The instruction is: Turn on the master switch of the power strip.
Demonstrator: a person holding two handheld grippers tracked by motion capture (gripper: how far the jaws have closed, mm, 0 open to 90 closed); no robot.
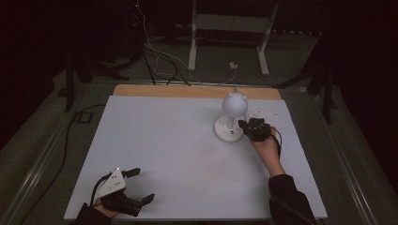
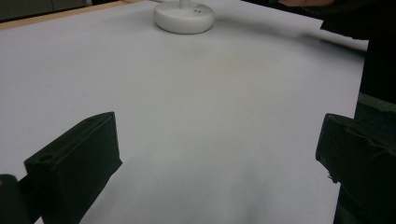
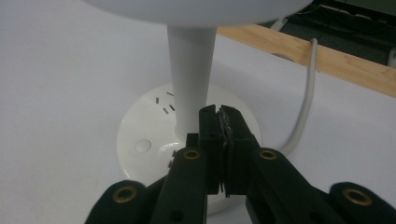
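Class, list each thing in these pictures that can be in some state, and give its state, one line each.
Left gripper: open, jaws wide apart, empty, above the white table.
Right gripper: shut, empty, tips over the lamp base.
Lamp: upright on its round base; lit or unlit cannot be told.
Lamp cable: attached, trailing off the table.

Left gripper fingers wide apart; right gripper fingers together.
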